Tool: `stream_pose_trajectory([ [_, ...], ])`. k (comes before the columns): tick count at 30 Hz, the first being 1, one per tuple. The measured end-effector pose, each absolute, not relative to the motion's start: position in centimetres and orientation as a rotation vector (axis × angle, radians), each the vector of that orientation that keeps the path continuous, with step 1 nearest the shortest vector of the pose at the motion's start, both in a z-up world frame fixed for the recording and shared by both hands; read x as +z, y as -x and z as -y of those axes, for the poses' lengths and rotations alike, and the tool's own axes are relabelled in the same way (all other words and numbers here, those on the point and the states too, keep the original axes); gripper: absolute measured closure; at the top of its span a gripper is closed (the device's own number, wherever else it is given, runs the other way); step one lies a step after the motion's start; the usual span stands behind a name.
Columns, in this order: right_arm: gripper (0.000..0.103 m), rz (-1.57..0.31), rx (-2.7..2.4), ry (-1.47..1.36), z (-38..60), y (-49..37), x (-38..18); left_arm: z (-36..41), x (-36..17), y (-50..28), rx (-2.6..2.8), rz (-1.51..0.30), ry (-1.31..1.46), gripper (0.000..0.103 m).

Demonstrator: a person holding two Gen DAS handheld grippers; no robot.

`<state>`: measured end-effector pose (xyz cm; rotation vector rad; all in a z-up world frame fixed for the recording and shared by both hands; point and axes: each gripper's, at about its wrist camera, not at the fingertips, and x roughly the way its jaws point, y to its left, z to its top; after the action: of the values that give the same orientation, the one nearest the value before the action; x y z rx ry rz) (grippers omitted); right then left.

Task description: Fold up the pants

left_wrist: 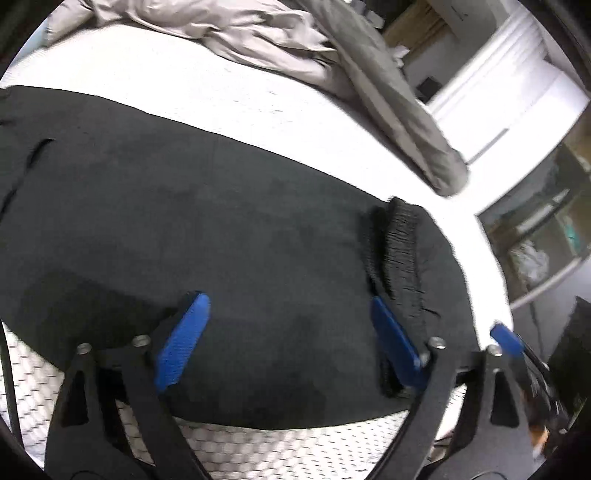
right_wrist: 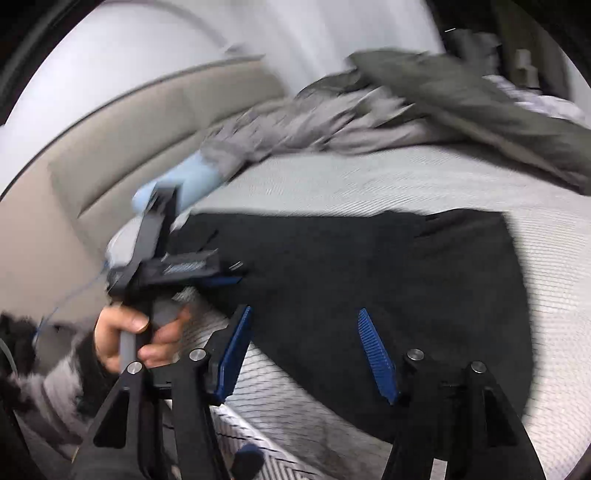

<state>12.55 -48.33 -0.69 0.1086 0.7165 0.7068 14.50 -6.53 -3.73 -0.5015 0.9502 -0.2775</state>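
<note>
lying flat, black pants (left_wrist: 229, 236) run left-right across mattress (left_wrist: 221, 92).

Black pants (left_wrist: 221, 229) on white honeycomb-patterned mattress (left_wrist: 229, 443); grey duvet (left_wrist: 266, 33); blue jaws.

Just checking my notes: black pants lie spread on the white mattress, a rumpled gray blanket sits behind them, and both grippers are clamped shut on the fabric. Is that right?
Not quite. Both grippers are open, holding nothing: the left gripper in the left wrist view, the right gripper in the right wrist view. The black pants, white mattress and gray blanket are as you said.
</note>
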Motion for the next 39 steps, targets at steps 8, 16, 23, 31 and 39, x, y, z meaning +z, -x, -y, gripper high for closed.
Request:
stream_pose_trajectory([
  [8,0.037,-0.858,0.334,-0.127,54.9,-15.7,-6.0,12.2,-5.5,-17.1,-0.568,-1.052,0.573,0.031],
  [16,0.03,-0.868,0.368,0.007,53.1,-15.9,-8.1,17.1,-6.7,-19.9,-0.582,-1.104,0.533,0.023],
  [23,0.029,-0.853,0.395,-0.013,52.2,-16.8,-8.4,17.3,-6.2,-20.0,-0.499,-1.052,0.571,0.091],
  [31,0.028,-0.86,0.38,0.002,50.9,-17.7,-7.7,11.6,-0.9,-17.8,-0.407,-0.865,0.486,0.096],
  [39,0.025,-0.928,0.428,0.018,47.5,-19.6,-8.6,1.4,-3.5,-17.4,-0.194,-0.96,0.444,0.095],
])
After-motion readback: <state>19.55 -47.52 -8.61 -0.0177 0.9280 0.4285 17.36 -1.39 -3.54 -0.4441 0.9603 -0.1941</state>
